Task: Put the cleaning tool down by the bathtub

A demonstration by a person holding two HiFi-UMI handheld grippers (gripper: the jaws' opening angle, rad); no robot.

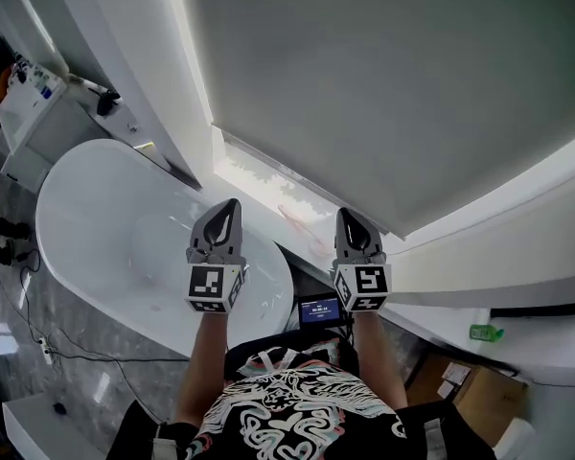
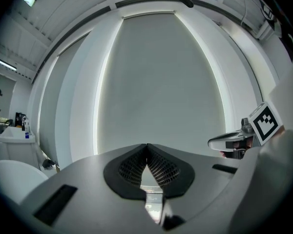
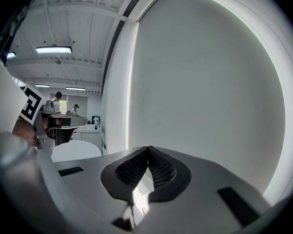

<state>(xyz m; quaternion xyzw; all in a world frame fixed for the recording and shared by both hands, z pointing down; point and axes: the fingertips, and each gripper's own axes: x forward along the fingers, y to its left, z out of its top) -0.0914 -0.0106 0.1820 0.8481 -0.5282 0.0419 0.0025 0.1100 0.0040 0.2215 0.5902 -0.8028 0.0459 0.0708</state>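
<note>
The white oval bathtub (image 1: pixel 96 228) lies at the lower left under a large window with a grey blind (image 1: pixel 393 75). I cannot make out a cleaning tool in any view. My left gripper (image 1: pixel 232 205) is held up over the tub's near end, its jaws closed tip to tip with nothing between them (image 2: pixel 146 146). My right gripper (image 1: pixel 349 215) is level with it, a little to the right, over the window ledge, also shut and empty (image 3: pixel 148 148). Each gripper view faces the blind and catches the other gripper at its edge.
A white cabinet (image 1: pixel 31 108) with bottles stands beyond the tub's far end, and a black fitting (image 1: pixel 106 102) sits on the ledge. A small screen (image 1: pixel 320 309) is at my chest. Cardboard boxes (image 1: pixel 465 383) lie lower right; a cable (image 1: pixel 48 348) runs over the floor.
</note>
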